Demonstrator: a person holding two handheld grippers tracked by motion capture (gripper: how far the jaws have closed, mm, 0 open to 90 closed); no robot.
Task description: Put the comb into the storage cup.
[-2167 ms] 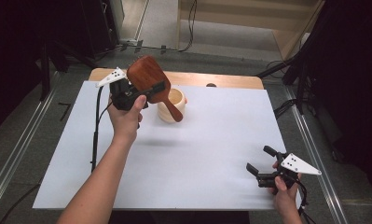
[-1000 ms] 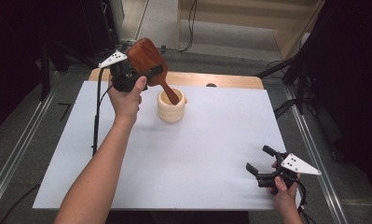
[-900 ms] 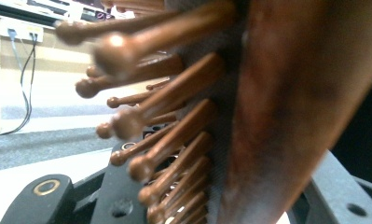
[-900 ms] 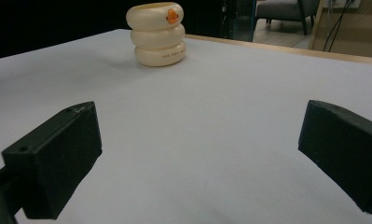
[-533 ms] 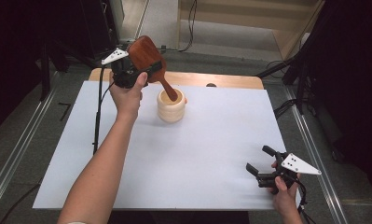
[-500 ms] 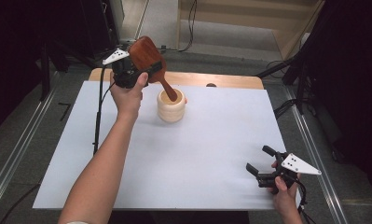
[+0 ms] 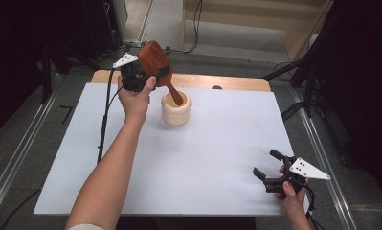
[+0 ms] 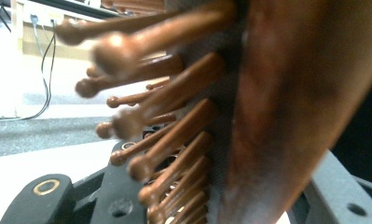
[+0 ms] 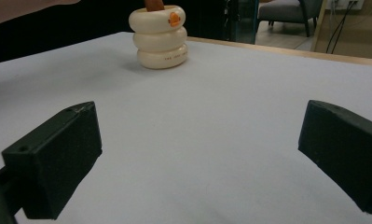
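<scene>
Table [image 7: 217, 158] w/ white sheet, wooden far edge. Cream ribbed holder [image 7: 175, 109], three stacked rings, stands upright toward far side, left of centre; orange mark on rim in right gripper view [image 9: 174, 19]. Wooden paddle hairbrush [image 7: 155, 60] clamped by its head in left gripper [image 7: 137, 76], bristle pins close-up [image 8: 174, 140]; handle tip tilted down inside holder. Right gripper [image 7: 270, 173] near front right corner, low over sheet, jaws wide apart, nothing between.

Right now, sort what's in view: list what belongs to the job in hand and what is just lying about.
In the job:
- wooden hairbrush
- cream ribbed holder
- left gripper, shut on the hairbrush

Just about:
- right gripper, open and idle
- white table cover
- black cables on the floor
</scene>
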